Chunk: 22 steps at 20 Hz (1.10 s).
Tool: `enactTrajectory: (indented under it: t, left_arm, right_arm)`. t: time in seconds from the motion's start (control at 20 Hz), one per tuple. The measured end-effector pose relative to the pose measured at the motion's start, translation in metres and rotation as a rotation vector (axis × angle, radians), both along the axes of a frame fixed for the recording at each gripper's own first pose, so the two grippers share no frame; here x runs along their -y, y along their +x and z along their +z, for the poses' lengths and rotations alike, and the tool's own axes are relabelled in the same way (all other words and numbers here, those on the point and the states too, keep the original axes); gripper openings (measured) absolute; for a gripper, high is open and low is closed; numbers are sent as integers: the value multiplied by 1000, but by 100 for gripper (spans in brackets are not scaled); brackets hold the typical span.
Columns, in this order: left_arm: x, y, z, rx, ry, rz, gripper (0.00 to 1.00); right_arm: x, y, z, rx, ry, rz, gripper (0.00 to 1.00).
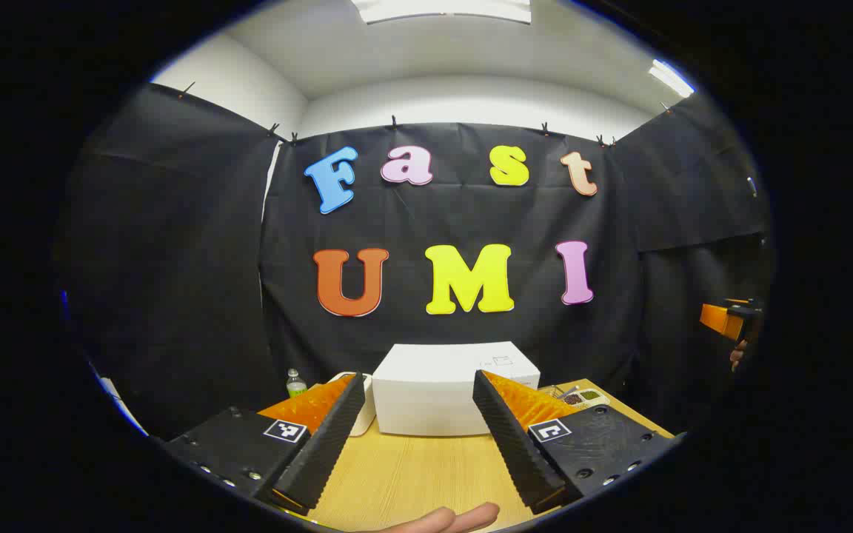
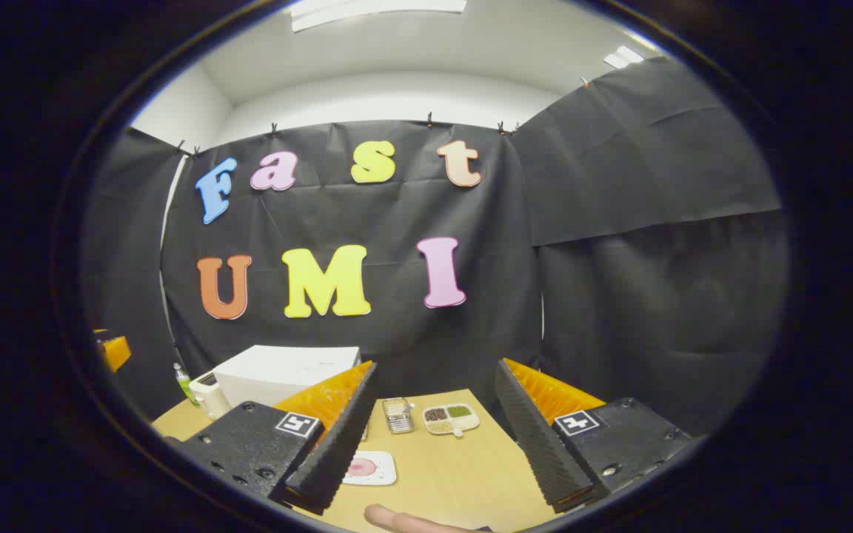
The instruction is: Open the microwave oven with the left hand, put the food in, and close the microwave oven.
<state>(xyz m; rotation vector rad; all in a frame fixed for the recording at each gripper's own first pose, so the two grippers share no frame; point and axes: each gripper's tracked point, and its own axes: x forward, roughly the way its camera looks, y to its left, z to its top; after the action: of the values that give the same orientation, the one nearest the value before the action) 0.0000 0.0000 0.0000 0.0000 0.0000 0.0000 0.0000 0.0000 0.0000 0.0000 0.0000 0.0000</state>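
Observation:
The white microwave [image 1: 456, 396] stands shut at the back of the wooden table [image 1: 412, 474], seen from above and ahead of my left gripper [image 1: 419, 379], which is open and holds nothing. The microwave [image 2: 286, 372] also sits at the left in the right gripper view. A white square plate with pink food [image 2: 371, 468] lies on the table [image 2: 463, 474], partly hidden behind one finger of my right gripper [image 2: 435, 367], which is open and empty, well above the table. The right gripper [image 1: 726, 320] also appears far right in the left gripper view.
A small bottle [image 1: 295, 383] and a white appliance [image 2: 208, 394] stand left of the microwave. A compartment dish of grains [image 2: 451, 418] and a metal container [image 2: 397, 413] lie to its right. A fingertip [image 1: 445, 518] pokes in at the bottom edge.

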Motion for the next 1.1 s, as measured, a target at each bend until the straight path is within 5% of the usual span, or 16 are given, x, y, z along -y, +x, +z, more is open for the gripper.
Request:
enactTrajectory:
  t: [0.05, 0.65, 0.7, 0.75, 0.8, 0.9, 0.95, 1.1]
  left_arm:
    - [0, -1, -1, 3, -7, 3, 93]
    - [-13, 6, -9, -9, -26, 6, 93]
    - [-13, 8, -10, -12, -30, 7, 93]
    - [-13, 12, -13, -12, -35, 4, 93]
    - [-12, 17, -16, -16, -38, 2, 93]
    - [-8, 30, -24, -20, -48, -3, 92]
    - [-2, 36, -26, -17, -51, -12, 92]
    - [14, 62, -40, -9, -59, -33, 92]
  right_arm:
    - [1, 0, 0, -1, -2, -1, 100]
    - [14, -2, -1, 20, -5, -11, 100]
    - [16, -1, -3, 20, -1, -11, 92]
    - [18, 1, -5, 16, 2, -8, 100]
    - [18, 2, -8, 12, 0, 3, 91]
    - [22, 5, -4, 34, 1, 18, 100]
    - [24, 7, -3, 38, 3, 18, 92]
    - [33, 16, -6, 33, 13, 14, 91]
